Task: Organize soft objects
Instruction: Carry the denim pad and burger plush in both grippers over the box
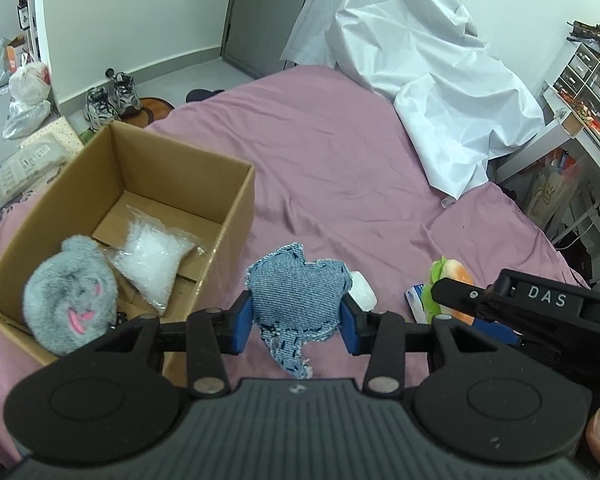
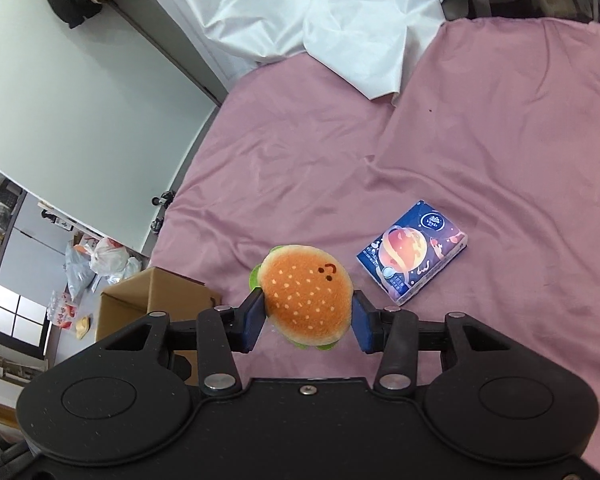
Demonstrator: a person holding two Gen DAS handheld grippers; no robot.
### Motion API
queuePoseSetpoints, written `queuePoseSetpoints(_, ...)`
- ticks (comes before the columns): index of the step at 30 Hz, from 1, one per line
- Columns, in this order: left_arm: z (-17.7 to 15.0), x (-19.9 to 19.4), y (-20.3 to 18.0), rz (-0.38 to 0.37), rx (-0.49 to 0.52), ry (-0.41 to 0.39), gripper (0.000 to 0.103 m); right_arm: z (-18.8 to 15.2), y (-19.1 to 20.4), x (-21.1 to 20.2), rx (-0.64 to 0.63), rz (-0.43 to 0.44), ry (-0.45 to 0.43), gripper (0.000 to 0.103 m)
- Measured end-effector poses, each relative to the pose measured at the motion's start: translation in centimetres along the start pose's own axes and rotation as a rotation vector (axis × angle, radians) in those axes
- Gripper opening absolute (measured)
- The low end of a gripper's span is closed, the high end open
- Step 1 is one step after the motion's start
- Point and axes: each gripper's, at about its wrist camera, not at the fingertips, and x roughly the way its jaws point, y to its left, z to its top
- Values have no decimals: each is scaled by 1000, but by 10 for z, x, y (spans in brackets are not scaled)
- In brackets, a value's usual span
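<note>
Cardboard box is sitting open at the left of the bed, on the pink sheet. Inside it, a grey plush toy with pink stitching is lying against the near left corner, and a clear bag of white pellets is resting on the box floor just beside it.

Right of the box, the left hand-held gripper is clenching a frayed denim pouch between its blue pads; loose threads and a ragged flap are hanging below the grip. A small white object is peeking out just behind the pouch's right edge; what it is cannot be told.

Further right, the right hand-held gripper is grasping a burger plush, orange bun with pale sesame dots and a green felt fringe, pads pressing both sides. Whether the plush is touching the sheet cannot be told. In the left wrist view this same plush is showing partly behind the other tool's black finger.

Right of the burger, a blue tissue pack with a planet print is lying flat on the sheet, near but apart from the plush.

At the far end of the bed, a crumpled white cover is draping over something tall.
</note>
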Motion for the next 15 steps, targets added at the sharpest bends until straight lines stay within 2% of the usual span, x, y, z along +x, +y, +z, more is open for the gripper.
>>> queuePoseSetpoints(15,4,-39,10,29,11,-66,43,-8,11,-43,-61,52,-82,45)
